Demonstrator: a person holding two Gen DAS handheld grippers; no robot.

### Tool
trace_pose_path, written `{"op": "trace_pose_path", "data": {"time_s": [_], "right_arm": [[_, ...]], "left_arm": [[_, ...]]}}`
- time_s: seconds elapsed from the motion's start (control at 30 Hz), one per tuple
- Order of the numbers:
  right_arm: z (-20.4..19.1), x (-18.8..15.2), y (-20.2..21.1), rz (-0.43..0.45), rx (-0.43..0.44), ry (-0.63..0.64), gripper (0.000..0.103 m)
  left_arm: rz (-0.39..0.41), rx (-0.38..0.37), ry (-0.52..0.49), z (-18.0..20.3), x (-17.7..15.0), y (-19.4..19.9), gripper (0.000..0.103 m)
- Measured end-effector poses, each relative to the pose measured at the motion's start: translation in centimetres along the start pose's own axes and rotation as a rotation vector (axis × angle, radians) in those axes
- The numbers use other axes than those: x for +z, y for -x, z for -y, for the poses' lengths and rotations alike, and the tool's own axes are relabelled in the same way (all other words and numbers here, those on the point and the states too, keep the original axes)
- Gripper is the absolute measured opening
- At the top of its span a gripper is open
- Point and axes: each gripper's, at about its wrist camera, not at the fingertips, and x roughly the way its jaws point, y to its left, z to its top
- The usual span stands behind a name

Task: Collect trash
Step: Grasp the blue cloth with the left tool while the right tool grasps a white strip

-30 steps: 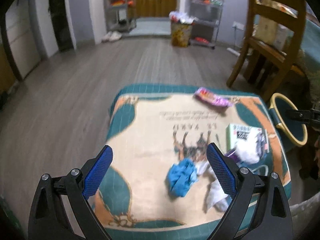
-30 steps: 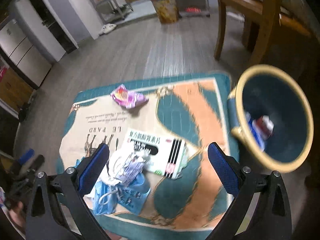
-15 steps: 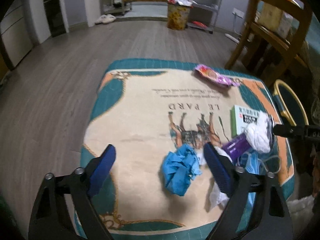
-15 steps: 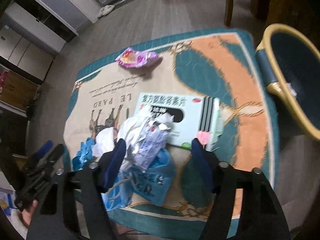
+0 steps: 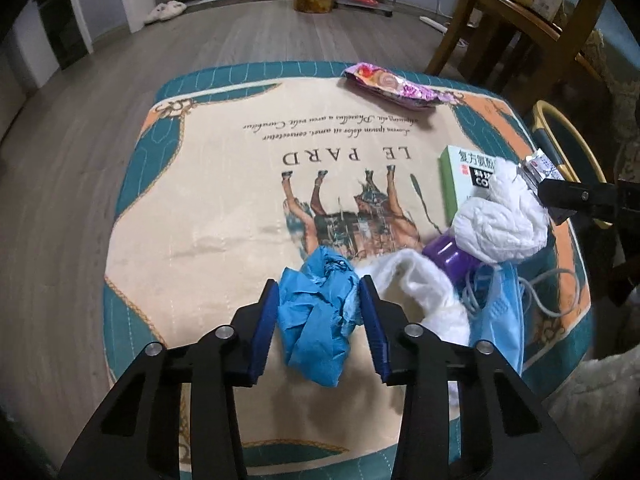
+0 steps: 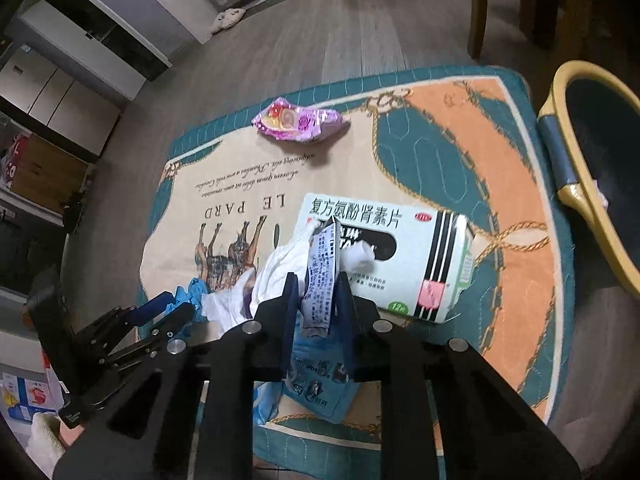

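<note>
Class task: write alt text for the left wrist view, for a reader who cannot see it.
The left gripper closes its blue fingers around a crumpled blue glove on a horse-print mat. To the right lie white tissues, a blue face mask, a medicine box and, farther back, a pink wrapper.

open cloth [image 5: 224, 208] on the left half; crowded on the right by medicine box [image 6: 384, 256], tissue wad [image 5: 500, 220], face mask [image 5: 500, 312]; chair [image 5: 520, 20] behind.
</note>
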Motion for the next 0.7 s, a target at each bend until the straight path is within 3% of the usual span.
{"op": "trace_pose_path", "data": {"time_s": [0.13, 0.7], "right_arm": [[0.1, 0.4, 0.8, 0.017, 0.004, 0.005, 0.011], [1.1, 2.6, 7.0, 0.170, 0.022, 0.020, 0.011]], "left_arm": [[0.032, -0.007, -0.020, 0.3, 0.4, 0.6, 0.024], [0.289, -0.079, 0.089, -0.8, 4.3, 7.8, 0.021]]}}
